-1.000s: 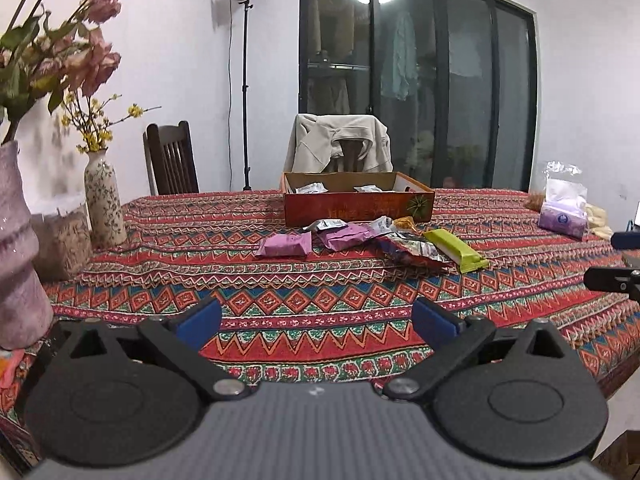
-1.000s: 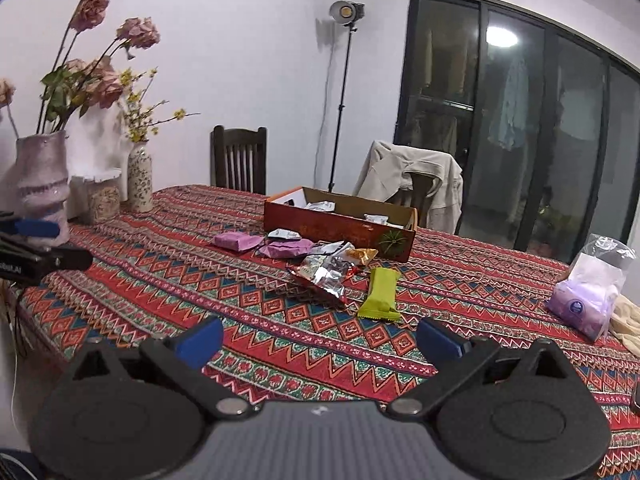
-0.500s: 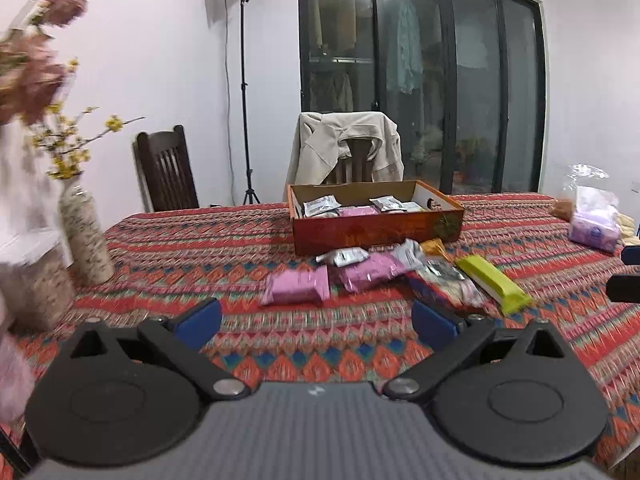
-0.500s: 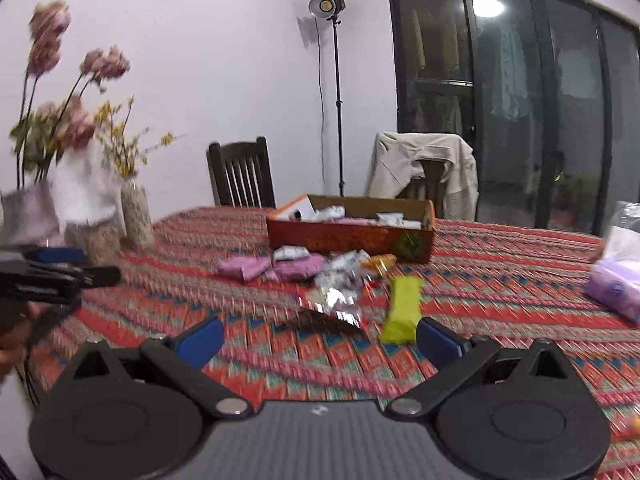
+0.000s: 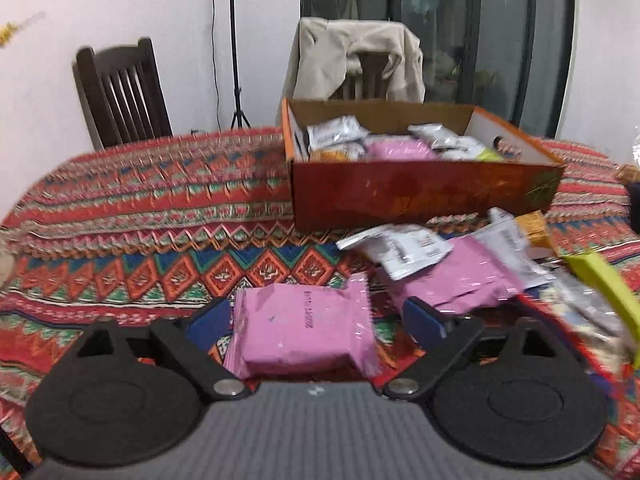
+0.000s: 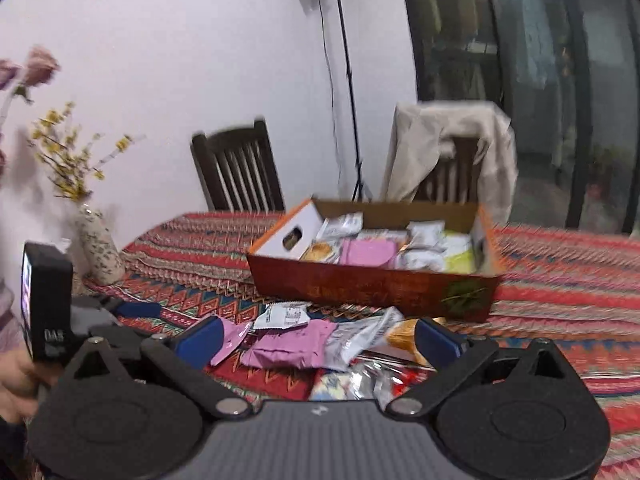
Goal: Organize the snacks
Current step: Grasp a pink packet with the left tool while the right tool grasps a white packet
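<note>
— Patterned red tablecloth (image 5: 152, 208) fills the lower half of both views, with a white wall, a dark wooden chair (image 5: 120, 92) at upper left and a beige jacket (image 5: 356, 56) slung over a second chair at top centre. What sits on the cloth?

— An orange cardboard box (image 5: 420, 192) right of centre in the left wrist view, already holding silver, pink and yellow-green packets. In front of it, lower right, lies a loose heap: a white-and-silver packet (image 5: 404, 248), a second pink packet (image 5: 452, 276) and a yellow-green bar (image 5: 604, 284) at the right edge.

— And the left gripper (image 5: 318, 320)?

— Its jaws have just been closing in, yet they stand apart. A pink snack packet (image 5: 304, 328) lies flat on the cloth between the blue pads (image 5: 212, 320), at bottom centre; the left pad is right at the wrapper's edge, the right one is clear of it. The picture is blurred, so I cannot tell whether the left pad touches.

— The right gripper (image 6: 318, 340)?

— Spread wide, gripping nothing. It sits over the heap, with a pink packet (image 6: 288, 346) and a silver one (image 6: 360, 338) showing between its fingers at lower centre. The box (image 6: 372, 284) is just behind them, mid-frame.

— Anything at the left edge there?

— The other gripper's black body with a hand (image 6: 18, 380) around it, and a speckled vase (image 6: 100, 256) of yellow sprigs behind.
</note>
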### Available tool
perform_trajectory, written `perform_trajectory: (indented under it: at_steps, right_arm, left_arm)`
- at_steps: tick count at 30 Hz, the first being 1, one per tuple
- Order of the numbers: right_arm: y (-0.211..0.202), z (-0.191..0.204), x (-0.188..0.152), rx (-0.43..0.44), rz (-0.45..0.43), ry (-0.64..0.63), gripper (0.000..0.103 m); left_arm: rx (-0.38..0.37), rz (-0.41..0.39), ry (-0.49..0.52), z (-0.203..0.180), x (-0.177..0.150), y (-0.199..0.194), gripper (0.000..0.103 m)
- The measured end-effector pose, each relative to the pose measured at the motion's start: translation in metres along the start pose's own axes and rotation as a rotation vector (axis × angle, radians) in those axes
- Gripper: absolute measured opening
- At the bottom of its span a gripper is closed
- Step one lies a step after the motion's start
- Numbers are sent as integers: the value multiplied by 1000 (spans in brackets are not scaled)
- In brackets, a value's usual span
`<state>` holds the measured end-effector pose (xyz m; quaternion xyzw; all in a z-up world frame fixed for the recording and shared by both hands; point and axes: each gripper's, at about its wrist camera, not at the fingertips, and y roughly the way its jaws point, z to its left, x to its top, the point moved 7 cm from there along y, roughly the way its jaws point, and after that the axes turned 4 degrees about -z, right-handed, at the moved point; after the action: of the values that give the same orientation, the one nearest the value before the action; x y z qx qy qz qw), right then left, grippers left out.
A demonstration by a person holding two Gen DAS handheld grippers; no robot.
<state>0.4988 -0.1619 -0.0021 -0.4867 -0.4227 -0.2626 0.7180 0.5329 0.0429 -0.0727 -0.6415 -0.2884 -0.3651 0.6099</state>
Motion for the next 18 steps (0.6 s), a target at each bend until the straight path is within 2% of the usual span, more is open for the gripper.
perform_trajectory:
  at_steps: [5, 9, 13, 14, 15, 16, 17, 18]
  right_arm:
    - [91, 15, 4, 36, 131, -4, 100]
    - [153, 33, -3, 55, 245, -24, 96]
    - [192, 42, -14, 26, 326, -67, 83]
    - [197, 42, -16, 19, 337, -75, 72]
    - [200, 44, -19, 12, 340, -91, 70]
    - [200, 46, -19, 1, 325, -116, 62]
    - [200, 47, -19, -6, 321, -132, 51]
    - [199, 48, -19, -9, 315, -141, 51]
  left_arm:
    - [-27, 14, -39, 12, -11, 22, 87]
    - [-33, -13, -32, 15, -13, 18, 76]
    - [-45, -26, -15, 14, -13, 14, 66]
    - [-47, -30, -12, 14, -13, 13, 65]
    - [-47, -31, -12, 13, -13, 11, 65]
    - [-49, -32, -10, 13, -13, 9, 64]
    - [-48, -33, -13, 13, -13, 8, 64]
    - [-46, -33, -18, 14, -13, 7, 64]
